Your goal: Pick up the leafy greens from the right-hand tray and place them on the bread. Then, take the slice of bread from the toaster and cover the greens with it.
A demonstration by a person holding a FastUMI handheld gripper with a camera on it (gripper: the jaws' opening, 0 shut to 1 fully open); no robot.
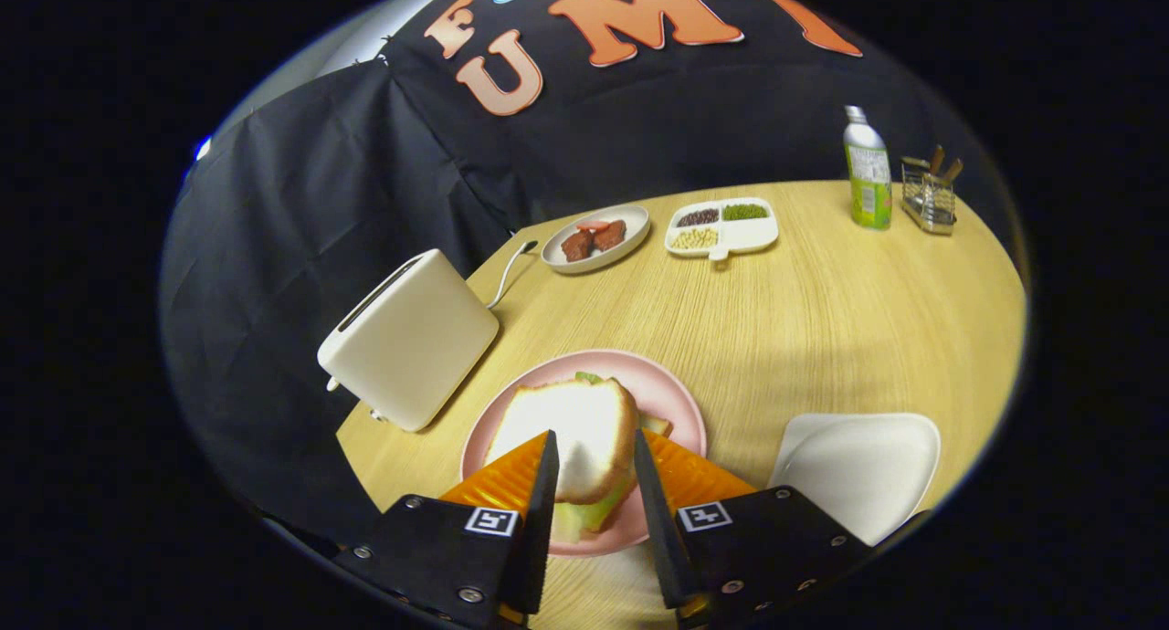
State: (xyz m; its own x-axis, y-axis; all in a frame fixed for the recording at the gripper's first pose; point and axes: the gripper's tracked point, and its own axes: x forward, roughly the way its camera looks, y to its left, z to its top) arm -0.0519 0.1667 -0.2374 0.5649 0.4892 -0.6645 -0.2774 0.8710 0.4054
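The claw [592,470] hangs over the pink plate [671,394] near the table's front edge, its fingers spread apart with the top slice of bread [571,429] lying between them. Whether either finger touches the bread cannot be told from here; there is a visible gap on both sides, so I judge it is gripping nothing.

On the plate the sandwich appears assembled: the leafy greens [584,519] show as a pale green edge under the top slice, and a corner of the lower bread [656,424] pokes out on the right. The slice sits slightly askew over the greens, but covers most of them.

The toaster [411,338] stands at the table's left edge, tilted in this view, with no bread visible in its slot. The white tray [863,470] at the front right is bare of greens.

Further back, toward the far edge, stand a plate with red-brown pieces [595,237], a divided dish [723,226] of beans or grains, a green bottle [868,169] and a small wire rack [928,196]. None bears on the work.

Judgement: both steps look complete. What is left, at most, is lifting the claw clear of the sandwich without dragging the top slice.
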